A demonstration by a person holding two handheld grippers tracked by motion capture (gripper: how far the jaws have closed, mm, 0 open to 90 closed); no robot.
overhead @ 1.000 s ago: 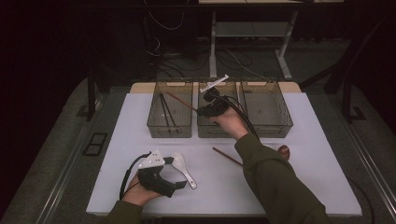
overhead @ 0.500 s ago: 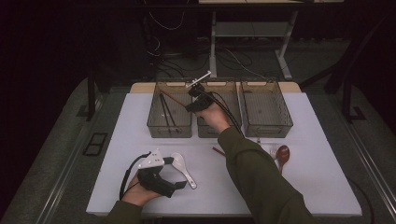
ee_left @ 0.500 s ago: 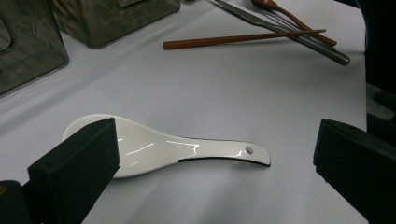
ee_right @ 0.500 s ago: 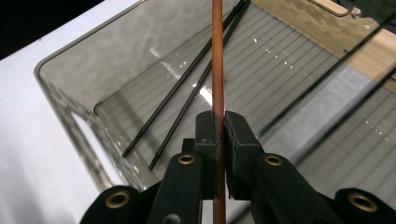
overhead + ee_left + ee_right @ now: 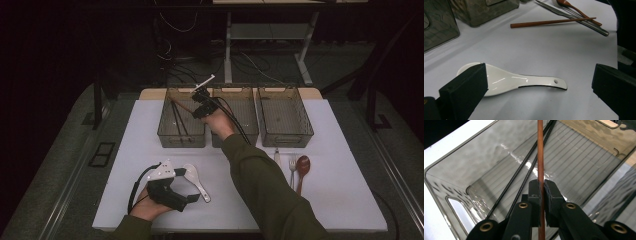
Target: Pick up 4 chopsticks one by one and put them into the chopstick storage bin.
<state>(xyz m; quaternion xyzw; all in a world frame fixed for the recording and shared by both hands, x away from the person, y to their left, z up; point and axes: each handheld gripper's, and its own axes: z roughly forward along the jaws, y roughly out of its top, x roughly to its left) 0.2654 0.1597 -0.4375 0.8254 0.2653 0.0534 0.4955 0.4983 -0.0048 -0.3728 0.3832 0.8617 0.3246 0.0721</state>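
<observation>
My right gripper (image 5: 199, 104) hovers over the left bin (image 5: 181, 143), shut on a brown chopstick (image 5: 540, 157) that points down into it. In the right gripper view the right gripper (image 5: 541, 187) pinches that stick above two black chopsticks (image 5: 524, 172) lying on the bin floor. A white ceramic spoon (image 5: 196, 182) lies on the white table near the front. My left gripper (image 5: 191, 186) rests there, open. In the left gripper view the left gripper (image 5: 539, 82) has its jaws on either side of the white spoon (image 5: 511, 81), not touching it.
A middle bin (image 5: 240, 141) and a right bin (image 5: 286, 142) stand beside the left one. A second brown chopstick (image 5: 552, 22) lies on the table. A knife (image 5: 276, 157), fork (image 5: 292, 167) and wooden spoon (image 5: 302, 165) lie at the right front.
My right gripper has carried the brown chopstick leftward from over the middle bin to over the left bin. The left gripper has stayed by the white spoon.
</observation>
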